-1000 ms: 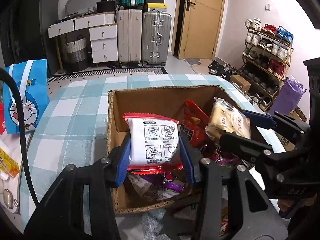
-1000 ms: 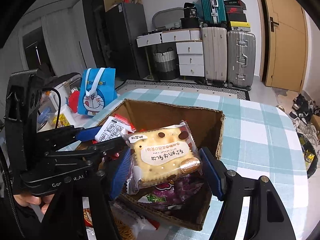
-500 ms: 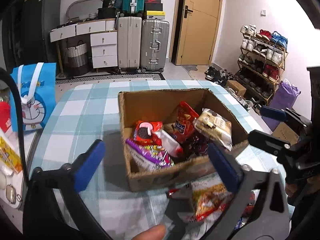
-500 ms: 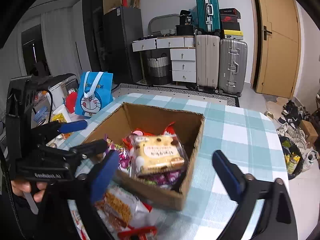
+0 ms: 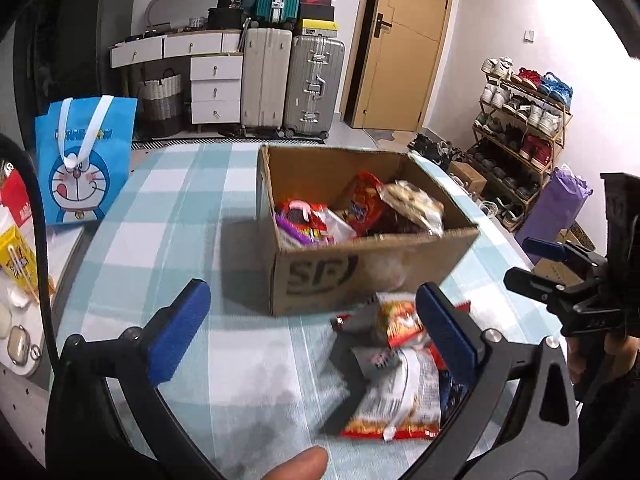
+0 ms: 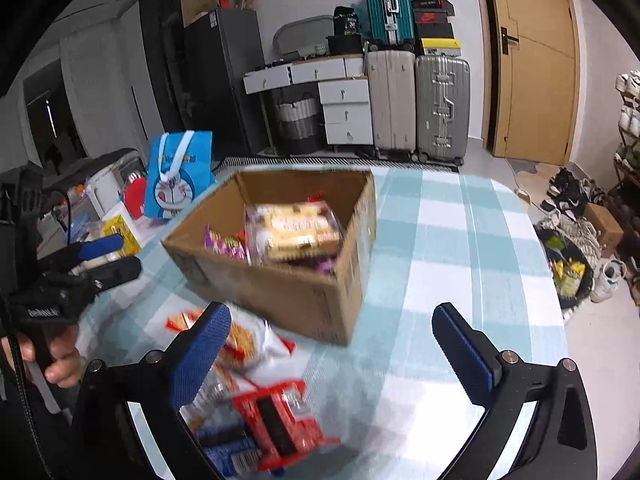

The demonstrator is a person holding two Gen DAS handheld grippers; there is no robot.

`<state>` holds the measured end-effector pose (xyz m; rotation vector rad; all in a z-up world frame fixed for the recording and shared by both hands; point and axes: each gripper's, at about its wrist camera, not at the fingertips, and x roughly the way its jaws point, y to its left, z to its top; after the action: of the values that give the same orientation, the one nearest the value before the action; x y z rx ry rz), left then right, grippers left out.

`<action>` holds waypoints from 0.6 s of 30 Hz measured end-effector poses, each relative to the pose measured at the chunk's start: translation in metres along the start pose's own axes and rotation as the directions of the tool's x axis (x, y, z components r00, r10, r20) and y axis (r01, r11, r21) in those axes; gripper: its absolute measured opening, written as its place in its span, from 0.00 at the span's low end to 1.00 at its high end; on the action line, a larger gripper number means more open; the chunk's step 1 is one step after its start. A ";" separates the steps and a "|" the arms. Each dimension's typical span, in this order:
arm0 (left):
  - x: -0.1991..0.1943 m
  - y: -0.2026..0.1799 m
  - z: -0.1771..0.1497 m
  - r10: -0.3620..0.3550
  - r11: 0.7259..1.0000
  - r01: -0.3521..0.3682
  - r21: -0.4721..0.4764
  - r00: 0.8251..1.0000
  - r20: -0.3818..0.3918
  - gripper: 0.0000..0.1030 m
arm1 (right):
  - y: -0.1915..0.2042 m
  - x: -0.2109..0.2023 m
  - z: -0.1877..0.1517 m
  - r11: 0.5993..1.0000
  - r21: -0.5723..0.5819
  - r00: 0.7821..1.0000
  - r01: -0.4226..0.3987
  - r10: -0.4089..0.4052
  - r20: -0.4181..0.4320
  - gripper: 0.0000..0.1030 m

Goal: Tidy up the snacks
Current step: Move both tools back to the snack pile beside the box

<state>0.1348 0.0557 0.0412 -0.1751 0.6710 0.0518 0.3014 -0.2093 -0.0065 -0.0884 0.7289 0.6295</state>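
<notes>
Both grippers gape wide, holding nothing. From the left gripper [image 5: 312, 328], the box [image 5: 360, 268] sits at 12 o'clock, loose snacks [image 5: 400, 380] at 4. From the right gripper [image 6: 332, 344], the box [image 6: 280, 284] is at 11, the snacks [image 6: 260, 392] at 8.

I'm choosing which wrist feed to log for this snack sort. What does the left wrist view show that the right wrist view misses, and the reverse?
Only the left wrist view shows the "SF" print on the cardboard box and the orange-red chip bag standing inside it.

Only the right wrist view shows the red snack pack lying on the table and the black refrigerator.

Both show the box, the biscuit pack in it, loose snack packs in front, the Doraemon bag, and both the left gripper and right gripper open and empty.
</notes>
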 end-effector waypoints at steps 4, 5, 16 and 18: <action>0.002 -0.006 -0.011 0.010 1.000 -0.009 0.018 1.000 -0.027 0.99 | -0.001 0.000 -0.020 1.000 0.008 0.999 0.003 -0.003 -0.032 0.99; 0.003 -0.006 -0.013 0.008 1.000 -0.007 0.022 0.999 -0.033 0.99 | -0.001 0.000 -0.024 1.000 0.012 0.999 0.005 -0.004 -0.039 0.99; 0.024 -0.035 -0.036 -0.018 0.993 0.032 0.110 0.991 -0.131 0.99 | 0.010 0.011 -0.036 0.997 -0.046 0.991 -0.061 0.055 -0.121 0.99; 0.028 -0.042 -0.041 -0.021 0.991 0.041 0.128 0.988 -0.153 0.99 | 0.011 0.018 -0.039 0.996 -0.058 0.987 -0.070 0.061 -0.147 0.99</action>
<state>0.1360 0.0067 -0.0018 -0.0635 0.8209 -0.0359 0.2818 -0.2026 -0.0460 -0.1706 0.8549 0.7142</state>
